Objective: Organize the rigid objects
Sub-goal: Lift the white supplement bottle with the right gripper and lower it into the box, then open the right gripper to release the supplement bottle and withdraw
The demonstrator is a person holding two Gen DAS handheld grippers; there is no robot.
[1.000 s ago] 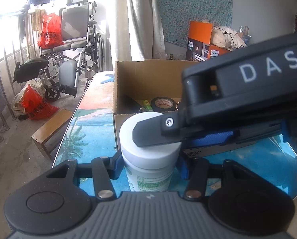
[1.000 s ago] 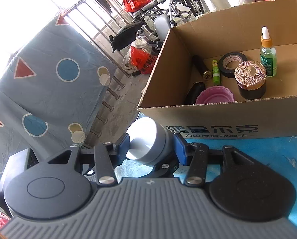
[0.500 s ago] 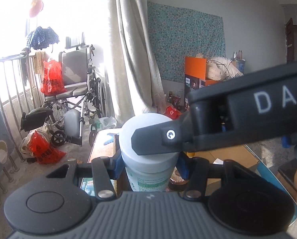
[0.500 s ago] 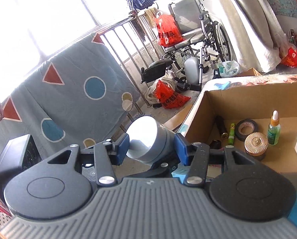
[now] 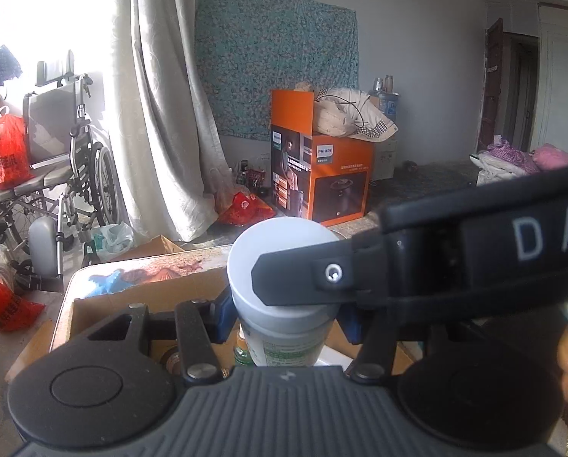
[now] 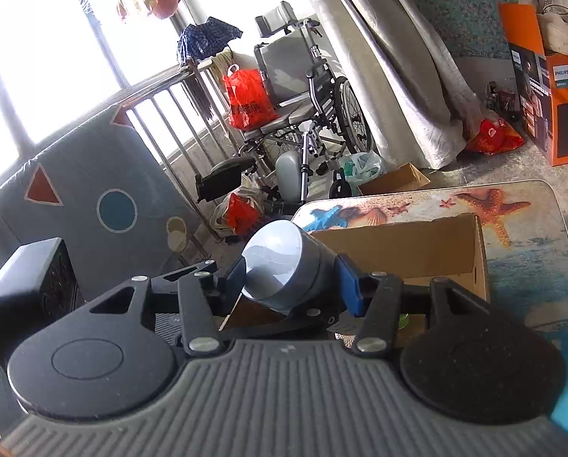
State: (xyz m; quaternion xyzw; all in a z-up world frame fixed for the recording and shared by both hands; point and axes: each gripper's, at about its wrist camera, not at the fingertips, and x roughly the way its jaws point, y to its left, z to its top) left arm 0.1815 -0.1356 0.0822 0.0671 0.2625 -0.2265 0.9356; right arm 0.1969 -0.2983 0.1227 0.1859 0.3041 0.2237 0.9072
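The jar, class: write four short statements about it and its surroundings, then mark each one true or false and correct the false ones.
1. The left tool and the right tool both grip the jar. True.
2. The jar stands on the table. False: it is held in the air over the box, which stands on the table.
3. A red bag sits on the wheelchair. True.
4. The box is closed. False: its top is open, and a bottle shows inside.
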